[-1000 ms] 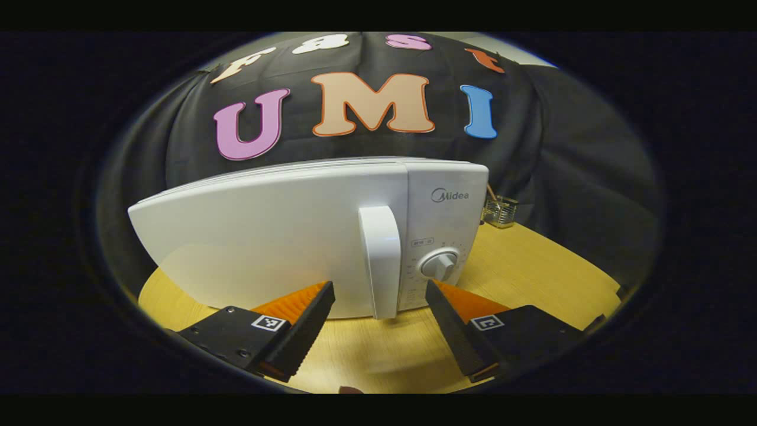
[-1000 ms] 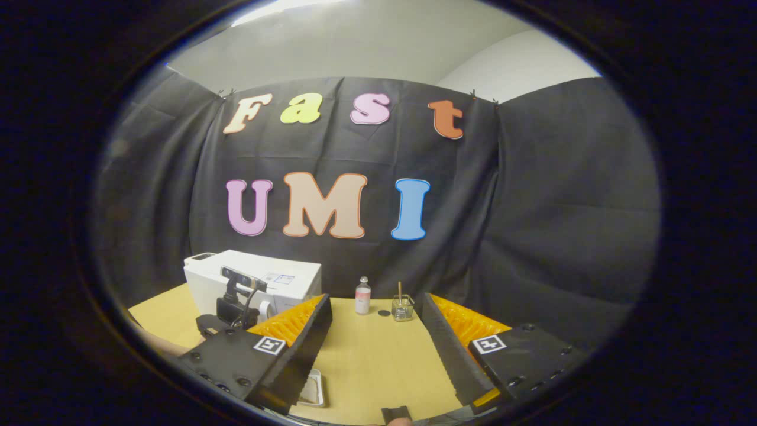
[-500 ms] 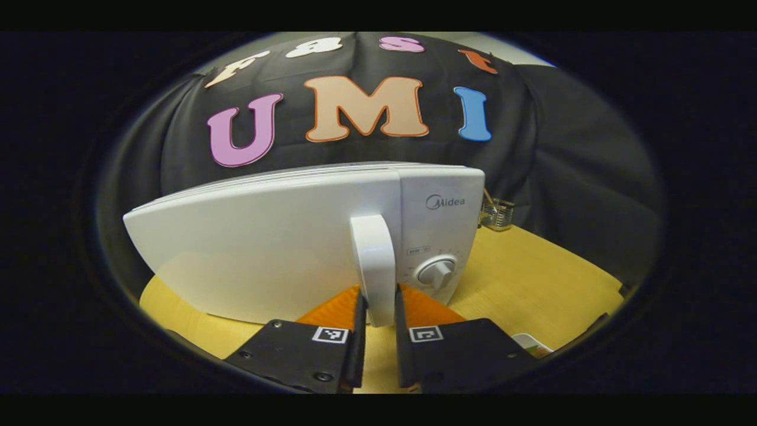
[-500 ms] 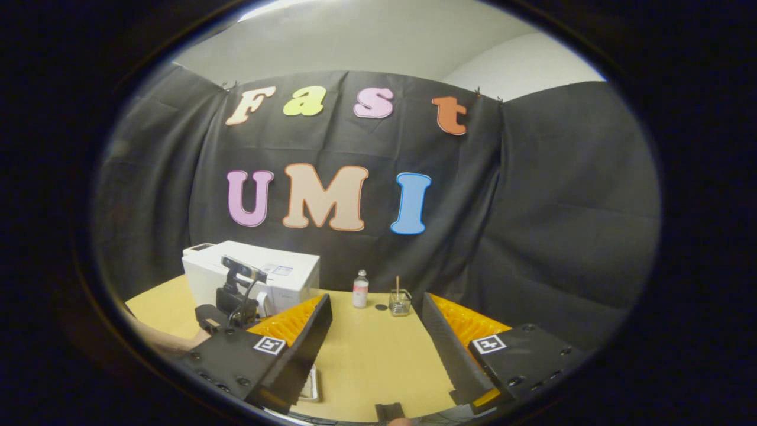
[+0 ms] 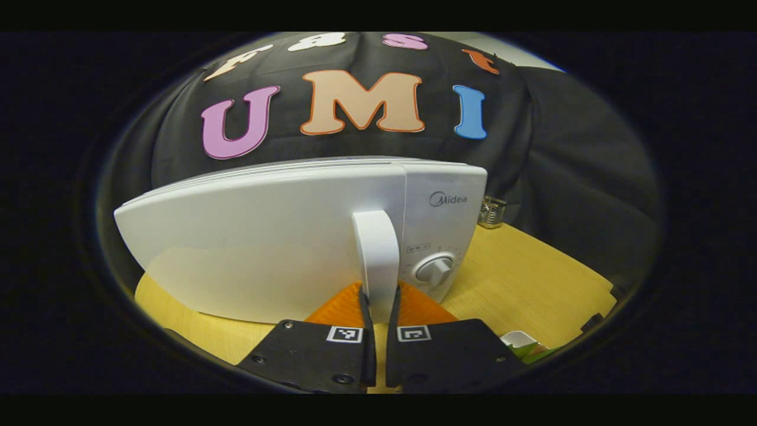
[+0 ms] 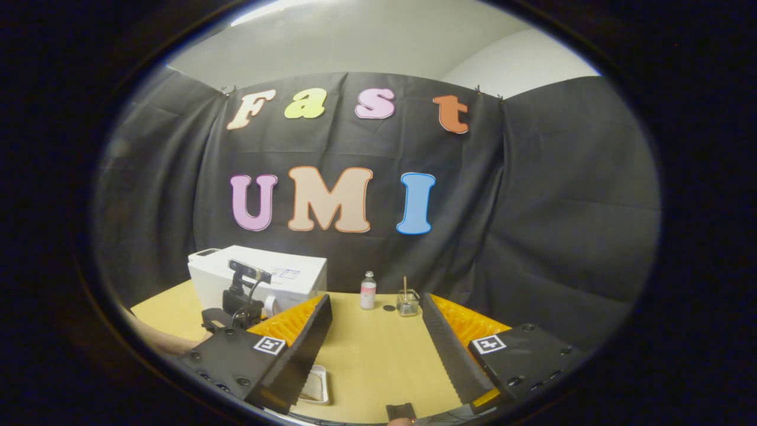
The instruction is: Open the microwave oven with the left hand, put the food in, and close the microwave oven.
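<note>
The wooden table (image 6: 378, 355) is carrying everything in the booth. At its left rear in the right gripper view, the white microwave oven (image 6: 284, 275) is standing with its back toward the black cloth wall; in the left gripper view the same oven (image 5: 266, 236) is sitting close up, its door shut flush against the body. The door's upright white handle (image 5: 378, 254) is running down the door's right edge, just beside the control panel with its round dial (image 5: 434, 269).

The left gripper (image 5: 377, 296) is pinching the lower end of that handle, both fingers pressing on it from either side, the jaws drawn narrow around it. In the right gripper view this gripper (image 6: 236, 305) is showing at the oven's front, with a person's forearm (image 6: 162, 342) reaching in from the left edge.

The right gripper (image 6: 375, 340) is hovering above the table's near part, well apart from the oven, its jaws spread wide and holding nothing.

The food tray (image 6: 312, 386), a small white dish with brownish contents, is lying on the table beside the right gripper's left finger; its white corner (image 5: 520, 342) is peeking in at the lower right of the left gripper view.

Near the cloth wall, a small bottle (image 6: 368, 291) is standing upright, a little glass jar (image 6: 406, 303) with a stick in it is sitting near it, and a dark round spot (image 6: 388, 307) is lying between them.
</note>
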`<control>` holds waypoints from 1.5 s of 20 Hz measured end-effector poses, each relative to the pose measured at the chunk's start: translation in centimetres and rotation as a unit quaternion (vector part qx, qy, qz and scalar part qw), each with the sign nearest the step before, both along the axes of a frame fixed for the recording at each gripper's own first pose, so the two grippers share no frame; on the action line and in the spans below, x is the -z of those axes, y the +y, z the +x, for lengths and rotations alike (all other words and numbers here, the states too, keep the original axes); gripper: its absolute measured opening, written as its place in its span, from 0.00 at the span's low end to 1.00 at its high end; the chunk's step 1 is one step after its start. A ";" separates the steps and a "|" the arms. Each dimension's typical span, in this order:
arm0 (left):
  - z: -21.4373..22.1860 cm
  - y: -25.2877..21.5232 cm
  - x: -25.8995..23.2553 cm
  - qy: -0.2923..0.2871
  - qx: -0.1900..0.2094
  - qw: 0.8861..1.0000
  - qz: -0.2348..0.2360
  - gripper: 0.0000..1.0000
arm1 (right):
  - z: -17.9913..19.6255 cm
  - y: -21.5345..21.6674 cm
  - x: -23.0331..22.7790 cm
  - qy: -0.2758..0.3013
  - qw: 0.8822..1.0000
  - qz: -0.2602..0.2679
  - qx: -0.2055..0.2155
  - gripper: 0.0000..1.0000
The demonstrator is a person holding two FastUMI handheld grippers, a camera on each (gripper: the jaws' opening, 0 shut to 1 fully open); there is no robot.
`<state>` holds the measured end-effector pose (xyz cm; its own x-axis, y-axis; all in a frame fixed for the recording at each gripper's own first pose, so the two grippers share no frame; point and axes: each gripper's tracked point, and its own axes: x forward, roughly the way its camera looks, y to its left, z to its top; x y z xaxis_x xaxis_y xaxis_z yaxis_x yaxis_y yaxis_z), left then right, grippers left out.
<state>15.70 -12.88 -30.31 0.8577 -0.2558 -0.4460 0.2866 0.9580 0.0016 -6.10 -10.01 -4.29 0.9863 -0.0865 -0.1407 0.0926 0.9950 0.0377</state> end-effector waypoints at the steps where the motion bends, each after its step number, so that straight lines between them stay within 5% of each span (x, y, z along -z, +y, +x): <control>1: 0.0 0.0 -0.4 -0.006 0.002 1.000 0.000 0.07 | 0.3 0.3 0.1 0.000 1.000 0.001 -0.003 0.98; 12: -15.0 6.3 -1.3 0.021 -0.009 0.999 -0.032 0.07 | 3.2 5.7 1.5 -0.009 0.998 0.038 -0.050 0.97; 19: -20.7 12.3 -1.8 0.016 -0.029 0.999 -0.041 0.08 | 3.9 10.4 3.0 -0.006 0.997 0.045 -0.064 0.97; 25: -23.7 18.1 -1.9 0.021 -0.051 0.998 -0.032 0.08 | 2.7 14.8 8.1 0.036 0.995 0.064 -0.071 0.97; 30: -25.2 22.9 -2.1 0.028 -0.081 0.996 -0.007 0.09 | 1.6 17.3 15.3 0.095 0.992 0.014 -0.086 0.98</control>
<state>-9.53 10.02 -28.26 0.8625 -0.1231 -0.4909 0.1282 0.9915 -0.0233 -4.53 7.30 -19.64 0.9415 0.0862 -0.3259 -0.0694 0.9956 0.0631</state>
